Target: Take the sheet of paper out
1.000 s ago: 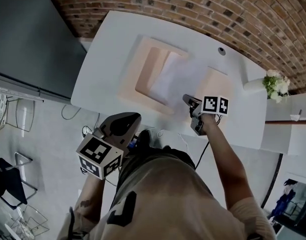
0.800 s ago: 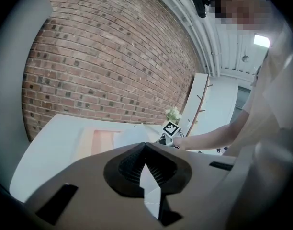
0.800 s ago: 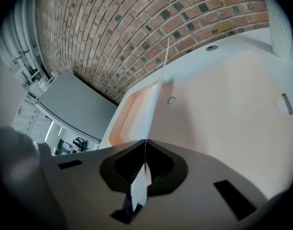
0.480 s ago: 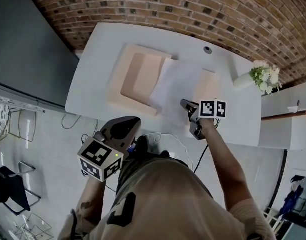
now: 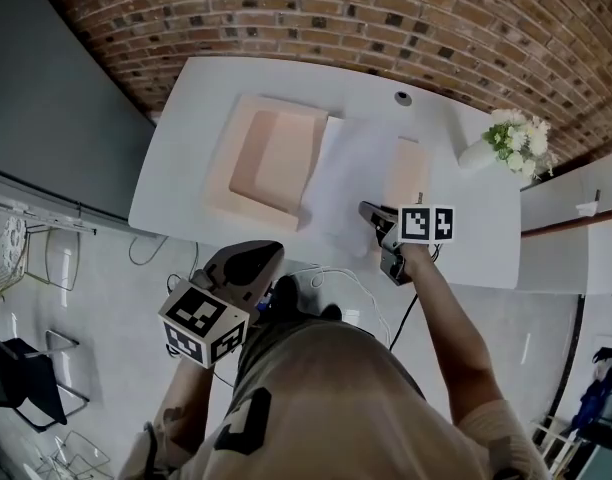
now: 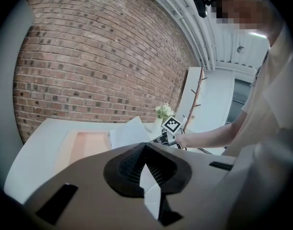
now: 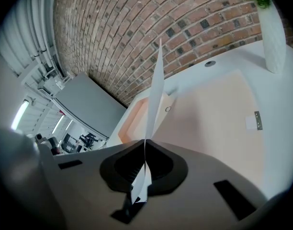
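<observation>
Right claw (image 5: pixel 367 209) is clamped tight on the near edge of the sheet of paper (image 5: pixel 351 168). In the right gripper view the sheet (image 7: pixel 156 95) runs edge-on straight up out of the closed jaws, so the grip is solid. From the head view the paper hangs over the middle of the desk (image 5: pixel 186 118), stretching from the claw out toward the far side. Its left edge is right at the right rim of the open pink box (image 5: pixel 236 173), and its right side covers part of the flat pink flap (image 5: pixel 408 168) next to it. I can't tell if the far end touches anything.

Left claw (image 5: pixel 264 250) is off the desk on the near side, close to my operator's body. Its jaws are together with nothing in them, going by the left gripper view (image 6: pixel 145 145).

There's a vase of flowers (image 5: pixel 508 138) at the far right of the desk, with a brick wall (image 5: pixel 386 8) behind it.
</observation>
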Action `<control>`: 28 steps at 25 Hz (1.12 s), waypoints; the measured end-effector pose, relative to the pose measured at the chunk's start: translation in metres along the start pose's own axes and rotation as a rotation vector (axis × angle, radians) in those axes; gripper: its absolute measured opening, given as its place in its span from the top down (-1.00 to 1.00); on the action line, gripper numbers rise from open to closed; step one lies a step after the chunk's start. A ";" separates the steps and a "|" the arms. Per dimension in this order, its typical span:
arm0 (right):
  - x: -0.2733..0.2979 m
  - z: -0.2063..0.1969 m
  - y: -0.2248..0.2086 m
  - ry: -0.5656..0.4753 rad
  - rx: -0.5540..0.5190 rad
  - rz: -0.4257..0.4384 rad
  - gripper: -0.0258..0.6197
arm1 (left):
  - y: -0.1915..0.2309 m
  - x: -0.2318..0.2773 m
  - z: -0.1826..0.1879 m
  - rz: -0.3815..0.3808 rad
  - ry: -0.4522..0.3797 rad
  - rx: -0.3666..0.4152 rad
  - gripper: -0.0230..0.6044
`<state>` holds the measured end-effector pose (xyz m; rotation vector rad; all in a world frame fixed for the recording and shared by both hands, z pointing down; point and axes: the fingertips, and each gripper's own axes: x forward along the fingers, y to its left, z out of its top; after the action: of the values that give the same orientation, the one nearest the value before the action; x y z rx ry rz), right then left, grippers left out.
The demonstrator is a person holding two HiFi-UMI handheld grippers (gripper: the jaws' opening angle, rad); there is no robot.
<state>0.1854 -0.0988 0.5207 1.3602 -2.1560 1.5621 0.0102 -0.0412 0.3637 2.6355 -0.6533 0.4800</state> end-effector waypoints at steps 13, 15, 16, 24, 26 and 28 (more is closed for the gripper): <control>-0.045 -0.011 0.006 -0.056 -0.001 0.055 0.84 | -0.030 0.010 -0.009 -0.031 0.028 0.017 0.88; -0.053 -0.012 0.008 -0.066 -0.008 0.065 0.84 | -0.036 0.014 -0.011 -0.036 0.035 0.019 0.88; -0.056 -0.012 0.009 -0.072 -0.010 0.070 0.84 | -0.038 0.014 -0.012 -0.037 0.037 0.020 0.88; -0.100 -0.012 0.037 -0.175 0.022 0.179 0.84 | -0.058 0.012 -0.014 -0.009 0.048 0.034 0.88; -0.108 -0.014 0.044 -0.183 0.008 0.201 0.84 | -0.065 0.013 -0.014 -0.006 0.052 0.044 0.88; -0.117 -0.015 0.050 -0.198 0.014 0.238 0.84 | -0.076 0.015 -0.015 -0.014 0.056 0.056 0.88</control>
<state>0.2108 -0.0168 0.4256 1.3564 -2.5114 1.5820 0.0573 0.0220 0.3616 2.6668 -0.6116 0.5733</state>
